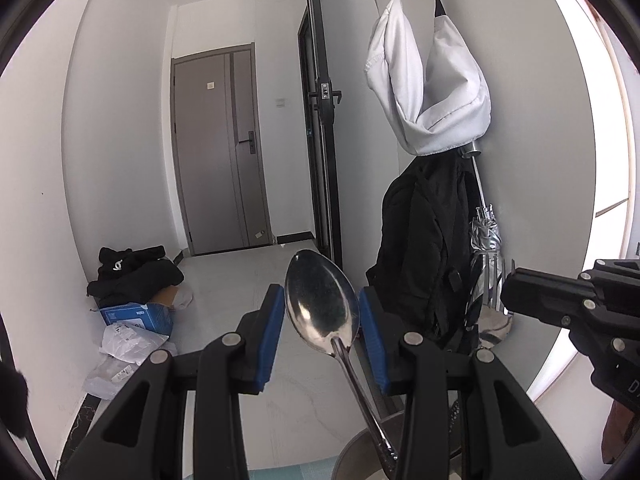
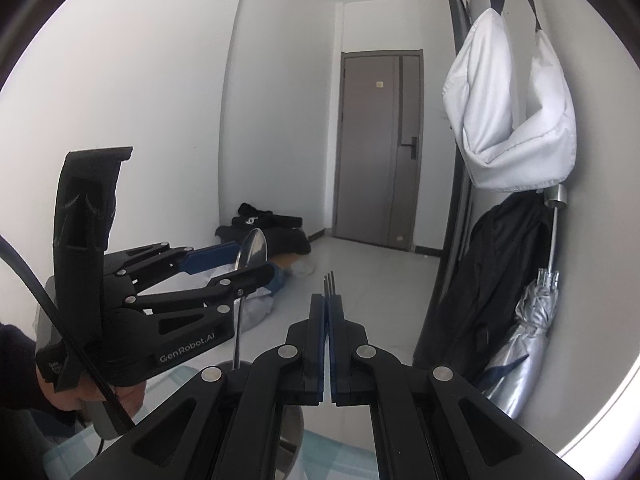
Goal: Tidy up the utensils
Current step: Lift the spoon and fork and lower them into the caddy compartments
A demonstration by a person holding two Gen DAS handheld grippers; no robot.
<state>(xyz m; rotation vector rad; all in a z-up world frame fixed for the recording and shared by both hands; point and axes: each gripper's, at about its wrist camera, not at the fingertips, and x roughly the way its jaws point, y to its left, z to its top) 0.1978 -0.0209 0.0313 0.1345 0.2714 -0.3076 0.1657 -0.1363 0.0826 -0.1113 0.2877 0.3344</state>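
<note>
Here, left gripper: blue pads clamped the spoon bowl, bowl upright, handle slanting down toward a metal bowl at the near edge.
Right gripper: pressed together on a fork, tines poking out the far end.
Far: grey door.

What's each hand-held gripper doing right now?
Left hand-held gripper: closed on the spoon bowl.
Right hand-held gripper: shut on the fork.
</note>
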